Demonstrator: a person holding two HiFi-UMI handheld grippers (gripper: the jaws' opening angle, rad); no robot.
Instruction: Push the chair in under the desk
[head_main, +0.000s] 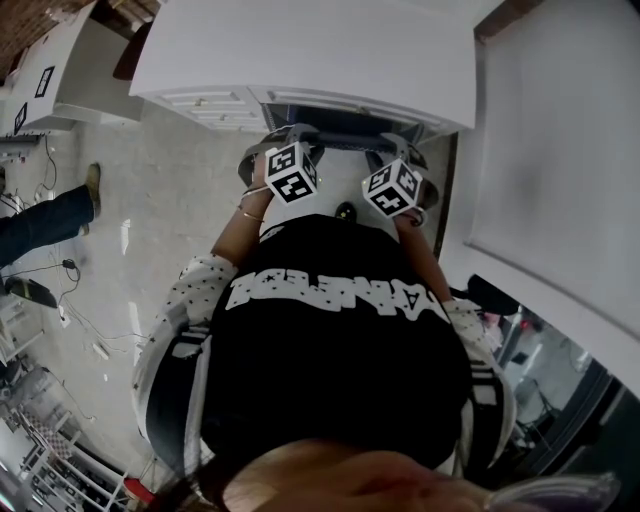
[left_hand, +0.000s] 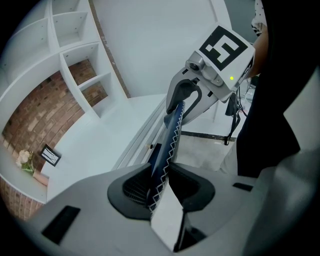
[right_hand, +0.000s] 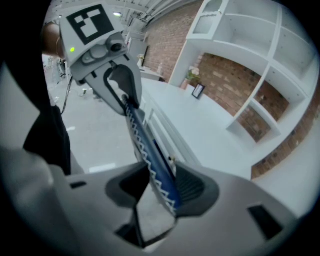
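Note:
The chair's back rail (head_main: 345, 136) is dark blue with white zigzag stitching and lies close under the front edge of the white desk (head_main: 300, 50). My left gripper (head_main: 288, 135) is shut on the rail's left end and my right gripper (head_main: 400, 142) on its right end. In the left gripper view the rail (left_hand: 170, 135) runs from my left gripper (left_hand: 160, 187) up to the right gripper (left_hand: 186, 96). The right gripper view mirrors this: the rail (right_hand: 145, 150) leaves my right gripper (right_hand: 161, 187) toward the left gripper (right_hand: 120, 85). The seat and legs are hidden by my body.
Drawer fronts (head_main: 210, 105) sit under the desk top. White shelving with a brick back (left_hand: 80, 80) stands behind the desk, with a small picture frame (left_hand: 50, 156) and flowers (left_hand: 24, 161). Another person's leg (head_main: 45, 225) and floor cables (head_main: 85, 325) are at the left; a white panel (head_main: 560, 150) is at the right.

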